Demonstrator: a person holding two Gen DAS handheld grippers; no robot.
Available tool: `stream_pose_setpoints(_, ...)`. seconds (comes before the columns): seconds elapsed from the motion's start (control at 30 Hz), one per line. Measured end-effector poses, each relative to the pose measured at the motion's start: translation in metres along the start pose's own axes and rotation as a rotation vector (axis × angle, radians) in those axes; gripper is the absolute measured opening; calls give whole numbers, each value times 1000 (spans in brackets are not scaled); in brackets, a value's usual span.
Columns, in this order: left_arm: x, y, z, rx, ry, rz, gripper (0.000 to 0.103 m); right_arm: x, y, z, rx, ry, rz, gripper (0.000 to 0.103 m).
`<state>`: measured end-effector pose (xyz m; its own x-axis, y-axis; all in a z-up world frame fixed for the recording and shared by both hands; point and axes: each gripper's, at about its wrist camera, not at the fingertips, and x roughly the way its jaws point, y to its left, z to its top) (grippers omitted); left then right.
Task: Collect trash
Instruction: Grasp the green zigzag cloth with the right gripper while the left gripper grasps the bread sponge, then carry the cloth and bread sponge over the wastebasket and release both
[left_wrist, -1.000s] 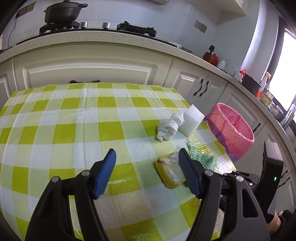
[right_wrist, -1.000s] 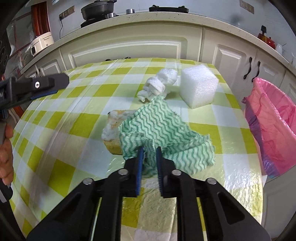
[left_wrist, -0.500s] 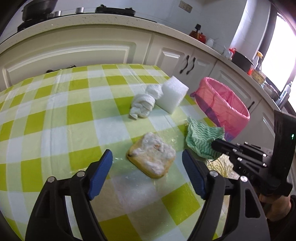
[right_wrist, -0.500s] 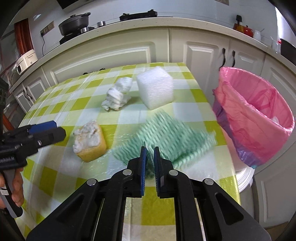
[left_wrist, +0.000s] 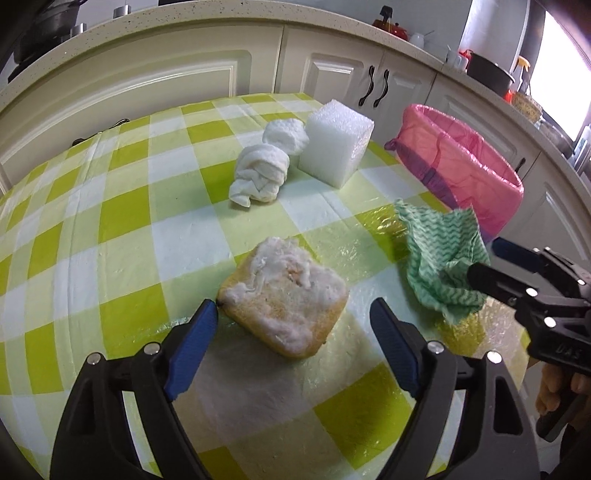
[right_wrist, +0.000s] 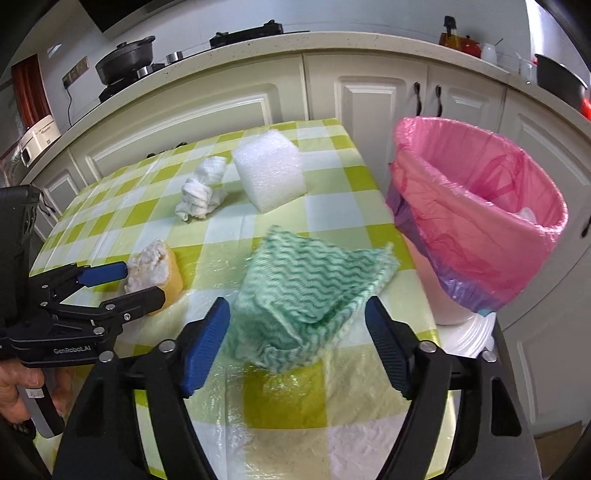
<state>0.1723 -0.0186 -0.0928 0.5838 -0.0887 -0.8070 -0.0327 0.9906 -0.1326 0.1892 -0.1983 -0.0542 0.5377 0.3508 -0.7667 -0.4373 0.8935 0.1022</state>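
Observation:
A dirty yellow sponge (left_wrist: 284, 299) lies on the checked table, between the open fingers of my left gripper (left_wrist: 293, 317); it also shows in the right wrist view (right_wrist: 157, 267). A green wavy cloth (right_wrist: 306, 291) lies crumpled near the table's right edge, between the open fingers of my right gripper (right_wrist: 297, 321), and is blurred; it also shows in the left wrist view (left_wrist: 439, 254). A white crumpled rag (left_wrist: 262, 173) and a white foam block (left_wrist: 336, 142) sit farther back. A bin with a pink bag (right_wrist: 480, 214) stands just off the table's right edge.
The table has a yellow-green checked cover (left_wrist: 122, 206). White cabinets (left_wrist: 155, 85) and a counter with a stove and a pot (right_wrist: 125, 61) run behind it. The right gripper's body (left_wrist: 535, 299) is at the right in the left wrist view.
My right gripper has opened and let go of the green cloth, which has dropped onto the table near the bin. My left gripper has moved in around the sponge.

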Motion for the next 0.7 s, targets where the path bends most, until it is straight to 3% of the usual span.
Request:
stream_pose_setpoints(0.03,2,-1,0,9,4,6,79,1,-1,-1,2,4,0,72)
stream_pose_setpoints(0.1,5,-1,0,14,16,10,66,4,-6,-1,19,22,-11,72)
stream_pose_setpoints(0.27,6,0,-1,19,24,5,60,12,-14,-3,59,49,-4,71)
stream_pose_setpoints(0.3,5,0,-1,17,23,3,58,13,-14,-3,61,52,3,61)
stream_pose_setpoints(0.43,3,3,0,2,20,-24,54,21,-8,-2,39,83,22,43)
stream_pose_setpoints(0.5,1,4,0,-5,16,-28,53,24,-4,-3,25,89,23,26)
stream_pose_setpoints(0.57,-2,5,0,-11,8,-37,52,23,-1,-4,18,81,27,16)
stream_pose_setpoints(0.7,-10,7,2,-21,-10,-41,52,18,0,-4,8,63,28,11)
